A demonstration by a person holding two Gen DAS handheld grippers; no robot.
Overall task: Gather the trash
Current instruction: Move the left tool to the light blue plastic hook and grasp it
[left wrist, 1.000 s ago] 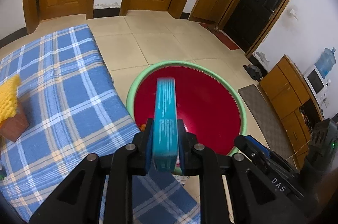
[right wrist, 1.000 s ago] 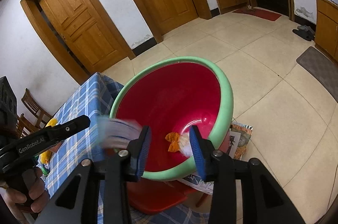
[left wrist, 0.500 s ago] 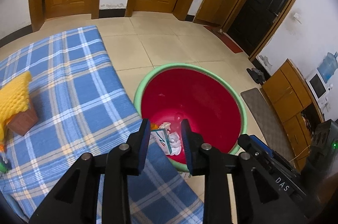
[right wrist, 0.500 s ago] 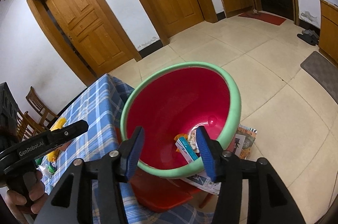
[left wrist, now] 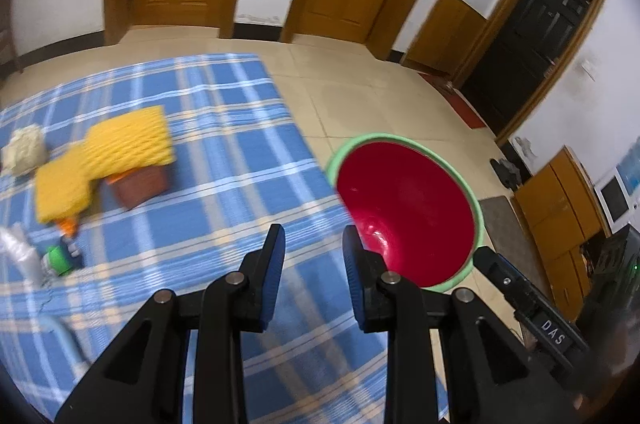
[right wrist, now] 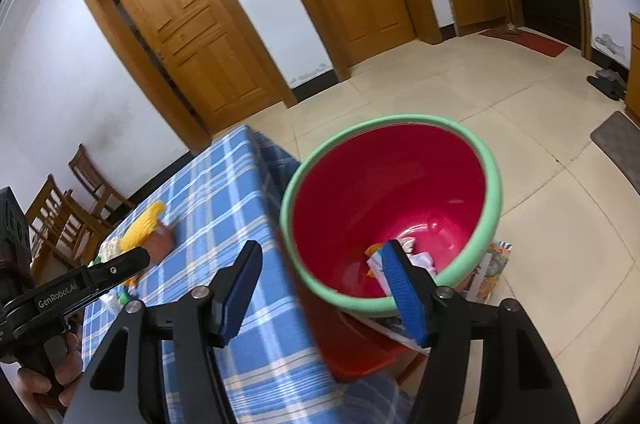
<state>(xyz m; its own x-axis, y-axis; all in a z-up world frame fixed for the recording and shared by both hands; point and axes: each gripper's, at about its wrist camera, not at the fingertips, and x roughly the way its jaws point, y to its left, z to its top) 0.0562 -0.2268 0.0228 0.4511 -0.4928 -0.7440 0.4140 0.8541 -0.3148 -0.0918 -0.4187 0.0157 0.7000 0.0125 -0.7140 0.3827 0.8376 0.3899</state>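
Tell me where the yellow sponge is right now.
In the left wrist view the yellow sponge lies at left on the blue plaid tablecloth, draped over a brown box.

Both fisheye views are evenly and brightly lit by soft indoor light, with straight door frames bowing and black vignette at the corners. The left-wrist view smears with motion blur across the blue plaid tablecloth [left wrist: 208, 160] and the green-rimmed red plastic basin [left wrist: 404, 208], whose glossy wall shows small white glare spots; the right-wrist view is sharper, blurring mildly at the basin rim
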